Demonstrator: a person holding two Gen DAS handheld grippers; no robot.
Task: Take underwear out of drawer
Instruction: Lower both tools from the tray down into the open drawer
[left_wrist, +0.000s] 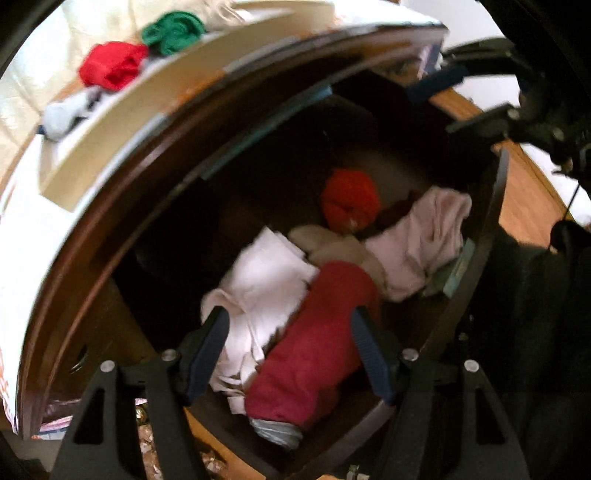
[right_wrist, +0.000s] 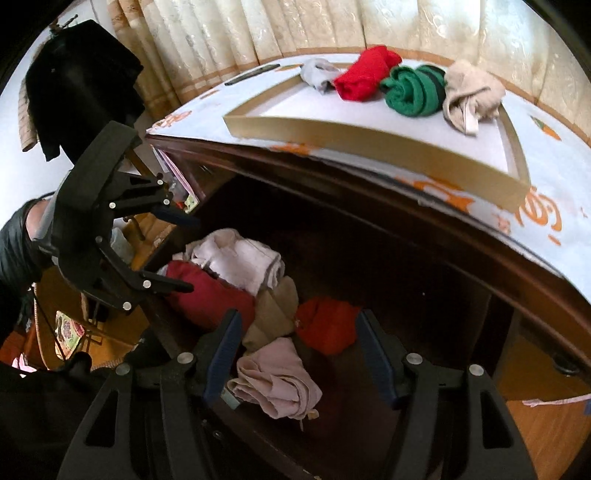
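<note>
The dark wooden drawer (left_wrist: 480, 258) stands pulled out, with several rolled underwear pieces inside. A maroon roll (left_wrist: 314, 332) lies beside a white folded piece (left_wrist: 266, 280); behind them are a beige piece (left_wrist: 332, 247), an orange-red ball (left_wrist: 349, 201) and a pale pink piece (left_wrist: 424, 236). My left gripper (left_wrist: 288, 321) points steeply down, open, its fingers straddling the maroon roll and the white piece. The right wrist view shows it (right_wrist: 192, 254) from the side, over the maroon roll (right_wrist: 210, 299). My right gripper (right_wrist: 297, 325) hangs open above the orange-red ball (right_wrist: 327, 325) and pink piece (right_wrist: 277, 384).
A shallow cardboard tray (right_wrist: 369, 144) on the dresser top holds grey, red (right_wrist: 365, 74), green (right_wrist: 413, 90) and beige rolled pieces. Curtains hang behind it. A black garment (right_wrist: 81, 85) hangs at the left. Wooden floor (right_wrist: 546, 435) shows beside the drawer.
</note>
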